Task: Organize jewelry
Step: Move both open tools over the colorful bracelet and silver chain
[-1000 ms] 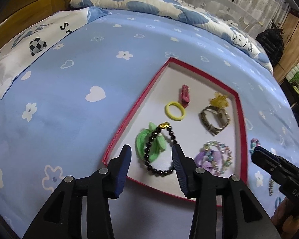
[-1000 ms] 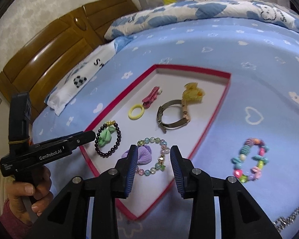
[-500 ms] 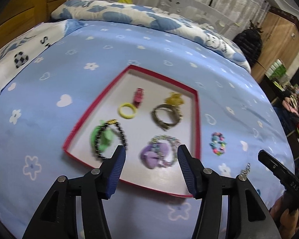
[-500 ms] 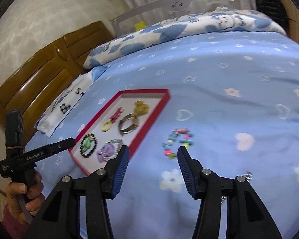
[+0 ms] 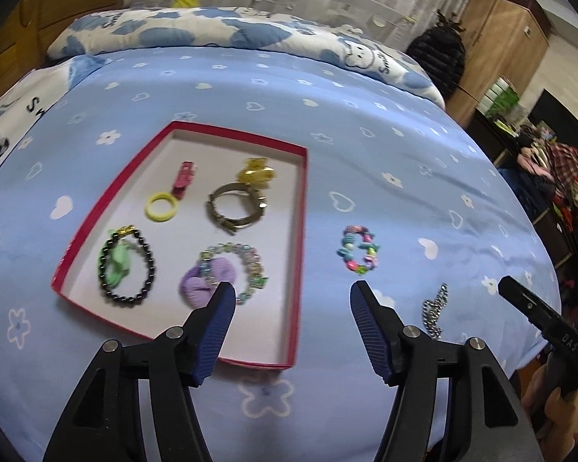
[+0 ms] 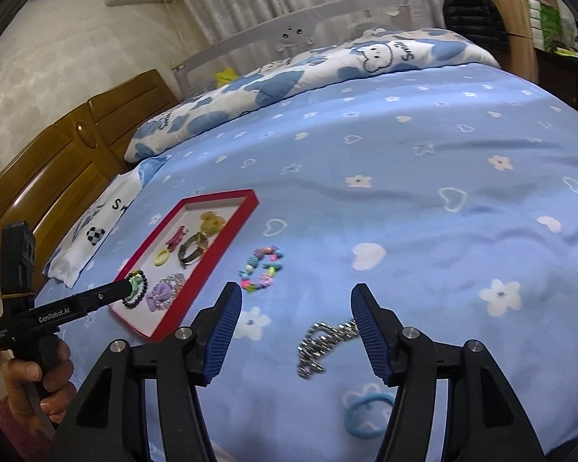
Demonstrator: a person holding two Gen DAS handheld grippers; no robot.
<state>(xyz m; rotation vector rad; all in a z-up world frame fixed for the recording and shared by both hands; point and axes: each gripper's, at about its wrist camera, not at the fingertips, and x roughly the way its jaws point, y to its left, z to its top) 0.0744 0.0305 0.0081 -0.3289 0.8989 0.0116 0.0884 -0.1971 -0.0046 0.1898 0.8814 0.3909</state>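
Your left gripper and right gripper both hover over the bed, jaws apart with nothing between them; both have just been opening wider.

Nearest your right gripper lie three loose pieces on the sheet: one blue hair tie, one silver chain beside the gripper's right finger, and a little farther one multicoloured bead bracelet.

Left of these sits the single red-rimmed tray, holding eight things (counted from the left wrist view): one purple bow inside one pastel bead bracelet, one green bow inside one black bead bracelet, one yellow ring, one watch, one pink clip and one yellow claw clip.

Beyond, one quilt lies across the bed's far side.
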